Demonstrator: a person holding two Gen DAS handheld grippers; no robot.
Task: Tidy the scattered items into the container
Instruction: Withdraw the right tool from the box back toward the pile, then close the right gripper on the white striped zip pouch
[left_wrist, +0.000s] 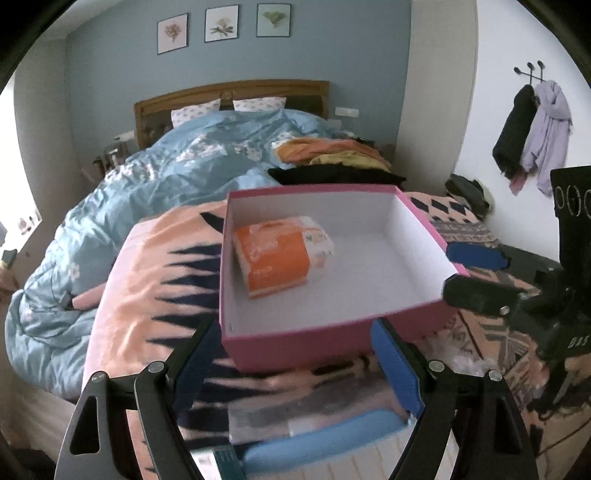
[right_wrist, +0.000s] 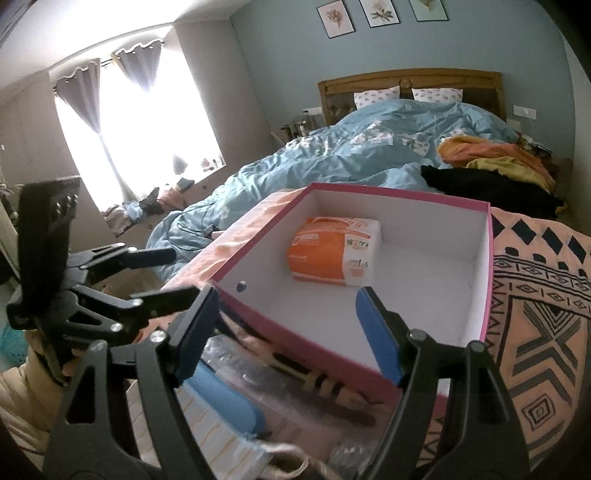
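The open pink cardboard box (left_wrist: 332, 334) sits on the patterned peach blanket (left_wrist: 147, 266) and holds one orange-and-white tissue pack (left_wrist: 282, 254). Left gripper (left_wrist: 291, 363) and right gripper (right_wrist: 286, 332) hover with fingers wide, holding nothing. Next, descend on the blue-edged clear packet (right_wrist: 236, 402) just before the box, closing squarely.

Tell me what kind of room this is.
A bedroom, lived in: a bed with a wooden headboard and rumpled blue duvet, a curtained window, and clothes hanging on wall hooks.

Open pink box (left_wrist: 295, 339) on bed holds orange tissue pack (left_wrist: 273, 254).
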